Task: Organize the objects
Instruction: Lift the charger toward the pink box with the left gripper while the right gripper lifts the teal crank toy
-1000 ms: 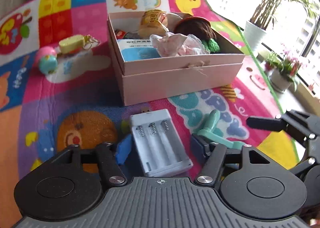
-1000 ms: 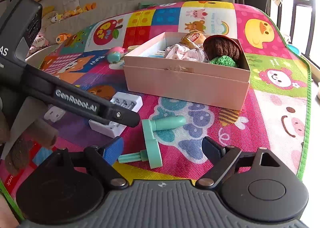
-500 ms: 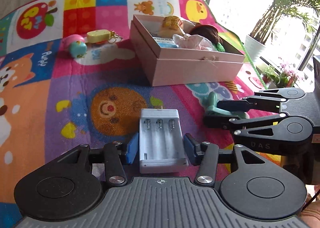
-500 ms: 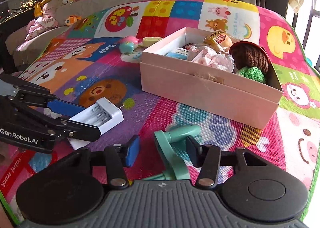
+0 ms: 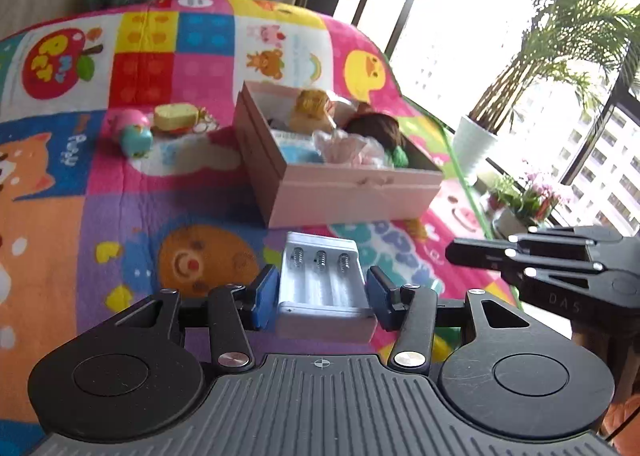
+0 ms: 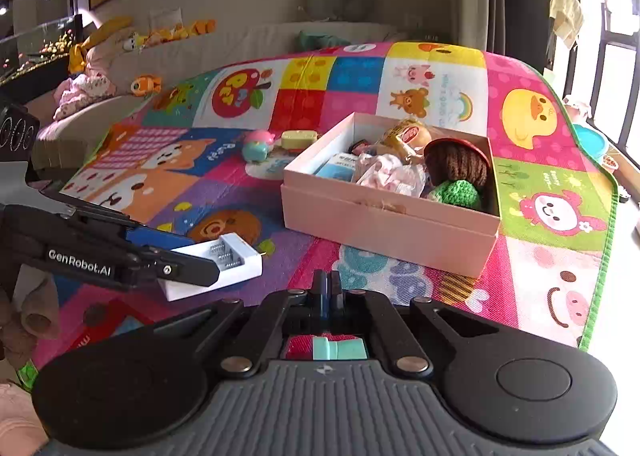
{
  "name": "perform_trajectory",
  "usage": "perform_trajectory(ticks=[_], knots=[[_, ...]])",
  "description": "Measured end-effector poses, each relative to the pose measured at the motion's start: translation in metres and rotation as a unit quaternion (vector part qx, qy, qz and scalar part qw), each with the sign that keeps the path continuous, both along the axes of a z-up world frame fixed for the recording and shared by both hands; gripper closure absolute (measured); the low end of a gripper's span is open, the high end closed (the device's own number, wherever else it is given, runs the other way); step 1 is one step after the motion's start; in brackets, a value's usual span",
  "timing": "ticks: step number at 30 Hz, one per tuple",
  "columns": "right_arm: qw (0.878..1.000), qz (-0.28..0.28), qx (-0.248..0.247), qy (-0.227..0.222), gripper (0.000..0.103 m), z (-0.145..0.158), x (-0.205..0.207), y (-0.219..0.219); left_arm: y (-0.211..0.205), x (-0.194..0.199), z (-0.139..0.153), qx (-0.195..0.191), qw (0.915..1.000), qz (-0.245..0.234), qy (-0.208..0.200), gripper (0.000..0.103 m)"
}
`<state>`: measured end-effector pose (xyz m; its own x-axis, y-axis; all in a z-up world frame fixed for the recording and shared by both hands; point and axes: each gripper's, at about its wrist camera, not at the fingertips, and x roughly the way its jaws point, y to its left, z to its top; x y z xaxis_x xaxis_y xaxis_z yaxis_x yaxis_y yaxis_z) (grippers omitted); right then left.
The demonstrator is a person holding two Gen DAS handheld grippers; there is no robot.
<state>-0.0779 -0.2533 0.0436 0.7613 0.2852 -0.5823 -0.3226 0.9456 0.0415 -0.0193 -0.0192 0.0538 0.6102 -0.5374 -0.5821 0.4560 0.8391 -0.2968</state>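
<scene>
Left gripper (image 5: 322,292) blue pads clamp white three-slot battery holder (image 5: 323,284), lifted off colourful cartoon play mat (image 5: 120,192). Open pink cardboard box (image 5: 352,192) just ahead, full of toys. Pink-teal round toy (image 5: 134,132) and yellow keychain (image 5: 176,117) left of box. Right view only: right gripper (image 6: 327,292) pinched closed, teal plastic piece (image 6: 339,349) visible behind pads, hold unclear.

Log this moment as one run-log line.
left gripper: shut on battery holder | right gripper: shut on teal tool | pink box: open, partly filled
</scene>
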Motion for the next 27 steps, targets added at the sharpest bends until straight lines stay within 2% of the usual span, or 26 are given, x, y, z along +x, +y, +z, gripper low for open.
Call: perform_trajectory(ticks=[5, 7, 10, 12, 14, 16, 18, 19, 20, 24, 27], knots=[[1.000, -0.013, 0.015, -0.011, 0.102, 0.009, -0.005, -0.015, -0.008, 0.013, 0.030, -0.017, 0.9987, 0.008, -0.047, 0.050], [1.000, -0.004, 0.016, 0.007, 0.100, 0.008, -0.006, -0.021, -0.010, 0.011, 0.033, -0.017, 0.9984, 0.007, -0.054, 0.050], [0.999, 0.009, 0.016, 0.040, 0.096, -0.002, -0.015, -0.026, -0.010, 0.009, 0.025, -0.016, 0.9991, 0.005, -0.040, 0.050], [0.997, 0.013, 0.030, 0.068, 0.088, -0.012, -0.017, -0.026, -0.007, 0.009, 0.015, -0.015, 0.9996, 0.004, -0.022, 0.050], [0.996, 0.009, 0.034, 0.085, 0.068, -0.024, -0.018, -0.022, -0.004, 0.009, 0.006, -0.013, 0.9999, 0.007, -0.006, 0.050], [0.996, -0.002, 0.023, 0.081, 0.063, -0.031, -0.016, -0.015, -0.001, 0.010, 0.000, -0.014, 0.9998, 0.010, 0.005, 0.050], [0.996, 0.003, 0.020, 0.085, 0.064, -0.036, -0.009, -0.009, 0.002, 0.009, -0.003, -0.014, 0.9998, 0.014, 0.009, 0.050], [0.996, 0.005, 0.013, 0.088, 0.075, -0.038, -0.005, -0.005, 0.004, 0.008, -0.004, -0.014, 0.9997, 0.015, 0.010, 0.050], [0.996, 0.007, 0.005, 0.090, 0.090, -0.040, -0.003, -0.001, 0.005, 0.007, -0.005, -0.013, 0.9997, 0.017, 0.011, 0.050], [0.996, 0.024, -0.015, 0.080, 0.092, -0.039, -0.005, 0.007, 0.009, 0.006, -0.005, -0.017, 0.9995, 0.022, 0.012, 0.050], [0.998, 0.026, 0.001, 0.059, 0.092, -0.027, -0.011, 0.002, 0.008, 0.012, 0.004, -0.040, 0.9989, 0.022, 0.009, 0.050]])
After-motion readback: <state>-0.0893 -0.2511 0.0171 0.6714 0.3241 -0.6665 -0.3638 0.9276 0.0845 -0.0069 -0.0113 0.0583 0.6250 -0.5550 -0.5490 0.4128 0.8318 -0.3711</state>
